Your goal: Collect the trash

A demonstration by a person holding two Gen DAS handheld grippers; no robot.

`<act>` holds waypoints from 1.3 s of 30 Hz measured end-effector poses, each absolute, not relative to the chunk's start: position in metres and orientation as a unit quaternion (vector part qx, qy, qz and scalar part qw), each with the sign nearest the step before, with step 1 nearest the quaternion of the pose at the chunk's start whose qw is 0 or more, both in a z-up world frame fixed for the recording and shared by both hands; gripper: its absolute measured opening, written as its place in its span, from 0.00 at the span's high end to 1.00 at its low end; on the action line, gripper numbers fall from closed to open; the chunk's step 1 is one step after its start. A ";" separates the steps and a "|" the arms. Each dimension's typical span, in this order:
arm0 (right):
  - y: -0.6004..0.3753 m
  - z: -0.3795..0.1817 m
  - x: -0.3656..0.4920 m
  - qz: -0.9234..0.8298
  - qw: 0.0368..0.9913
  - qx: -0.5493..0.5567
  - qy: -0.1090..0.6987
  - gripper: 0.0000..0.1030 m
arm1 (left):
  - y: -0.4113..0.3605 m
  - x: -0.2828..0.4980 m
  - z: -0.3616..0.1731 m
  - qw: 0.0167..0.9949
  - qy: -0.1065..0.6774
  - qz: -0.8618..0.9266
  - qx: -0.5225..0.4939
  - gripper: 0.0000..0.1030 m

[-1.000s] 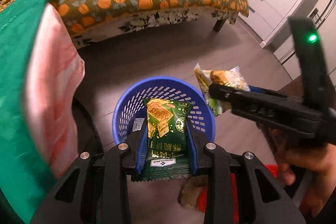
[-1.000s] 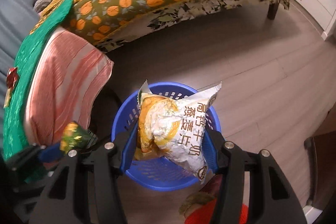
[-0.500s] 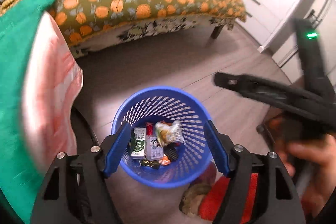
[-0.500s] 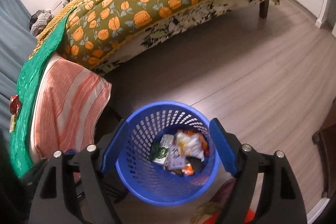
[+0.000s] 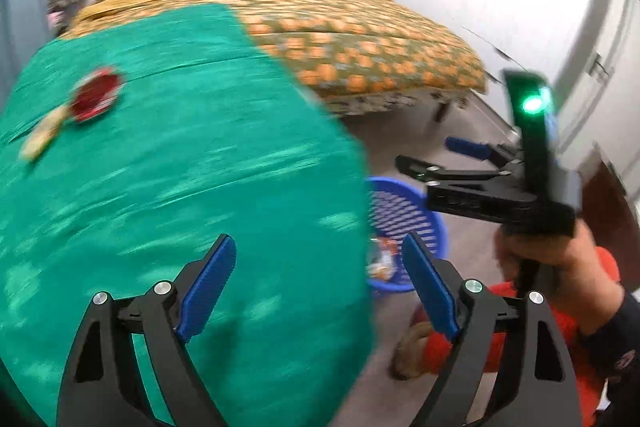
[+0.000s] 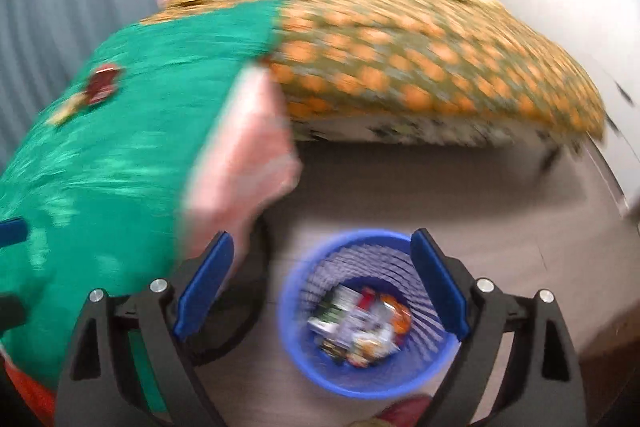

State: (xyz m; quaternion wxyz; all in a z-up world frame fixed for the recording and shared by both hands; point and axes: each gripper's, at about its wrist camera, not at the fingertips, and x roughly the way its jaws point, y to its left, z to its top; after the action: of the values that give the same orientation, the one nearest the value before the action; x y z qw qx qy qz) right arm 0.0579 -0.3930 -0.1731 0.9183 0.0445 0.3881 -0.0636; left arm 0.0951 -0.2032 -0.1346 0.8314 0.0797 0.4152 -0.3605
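left tool (image 5: 320, 291): jaws just opened, nothing between | right tool (image 6: 320, 291): same, above round blue perforated plastic basket (image 6: 296, 339) | red wrapper (image 5: 96, 99) on green cloth, away from basket | risk: blurred swing overshoots it

- Left black two-finger tool with blue pads (image 5: 316, 283): jaws spread wide, just been opening, nothing between them.
- Right black two-finger tool with blue pads (image 6: 320, 283): likewise wide and empty, gripped by a bare hand (image 5: 560, 259).
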 end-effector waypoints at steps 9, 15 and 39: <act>-0.252 -0.167 0.142 0.051 0.913 -0.021 0.405 0.14 | -0.062 0.149 -0.147 0.866 0.432 -0.241 0.071 0.18; -0.211 -0.183 0.170 0.082 0.904 -0.038 0.418 0.14 | -0.024 0.176 -0.153 0.870 0.439 -0.212 0.077 0.15; -0.213 -0.192 0.174 0.091 0.893 -0.026 0.440 0.11 | -0.060 0.385 -0.167 0.861 0.431 -0.213 0.168 0.33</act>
State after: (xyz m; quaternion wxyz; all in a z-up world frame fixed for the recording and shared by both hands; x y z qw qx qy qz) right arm 0.1735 -0.2132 -0.1925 0.8930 -0.0264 0.4400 0.0906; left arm 0.3853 -0.0596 -0.1668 0.8608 0.1680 0.4306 -0.2131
